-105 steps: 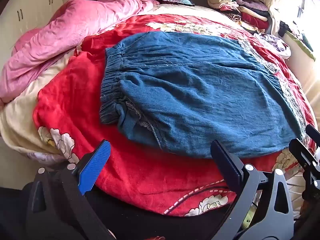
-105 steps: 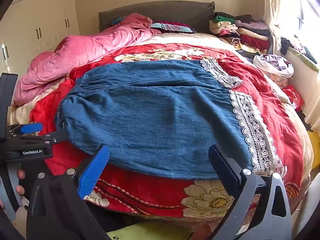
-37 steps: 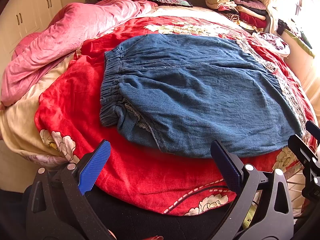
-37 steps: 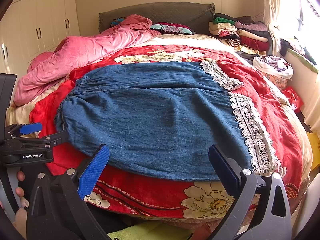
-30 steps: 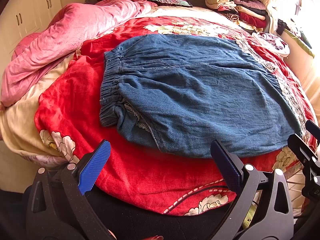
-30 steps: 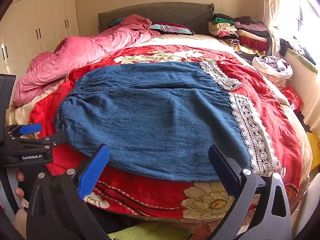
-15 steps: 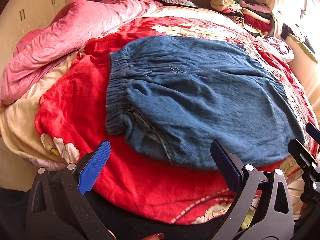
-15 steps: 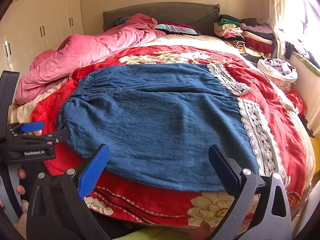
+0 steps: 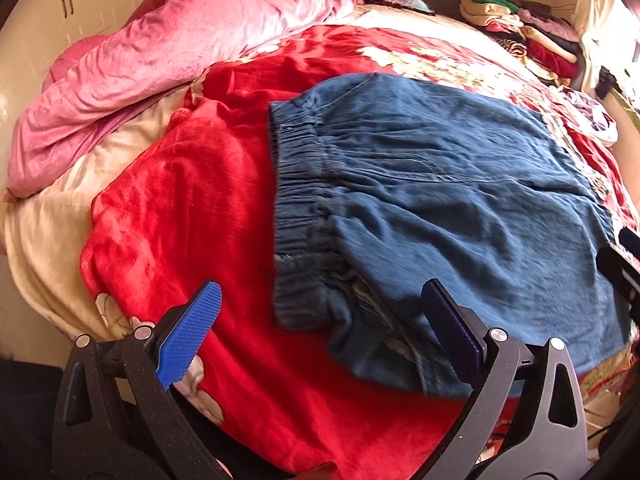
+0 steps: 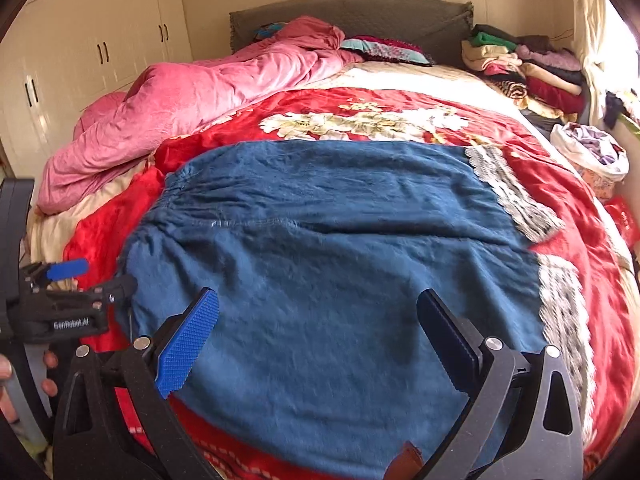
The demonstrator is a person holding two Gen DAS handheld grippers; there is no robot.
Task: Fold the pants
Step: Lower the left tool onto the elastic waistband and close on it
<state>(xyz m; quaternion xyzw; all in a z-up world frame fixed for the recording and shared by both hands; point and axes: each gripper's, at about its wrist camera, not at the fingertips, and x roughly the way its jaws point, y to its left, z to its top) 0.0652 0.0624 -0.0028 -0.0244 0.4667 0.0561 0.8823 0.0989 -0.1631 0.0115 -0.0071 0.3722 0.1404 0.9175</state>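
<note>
Blue denim pants [image 9: 460, 208] lie spread flat on a red flowered blanket [image 9: 180, 216], gathered waistband [image 9: 300, 200] to the left. Grey lace-trimmed leg hems [image 10: 516, 196] lie at the right. My left gripper [image 9: 320, 328] is open, hovering just above the waistband's near corner, its right finger over the denim. My right gripper [image 10: 316, 328] is open too, low over the pants' [image 10: 340, 260] near half, both fingers above the cloth. The left gripper's body [image 10: 64, 308] shows at the right wrist view's left edge, a hand below it.
A crumpled pink quilt [image 10: 192, 92] lies along the bed's far left. Stacked folded clothes [image 10: 524, 68] sit at the far right by the grey headboard [image 10: 352, 16]. A bag of laundry [image 10: 592, 148] stands beside the bed on the right. White wardrobe doors [image 10: 80, 52] line the left wall.
Both grippers have moved forward and down over the bed, closer to the pants. The left one now reaches the waistband corner; the right one's fingers now overlap the denim. Both stay open.
</note>
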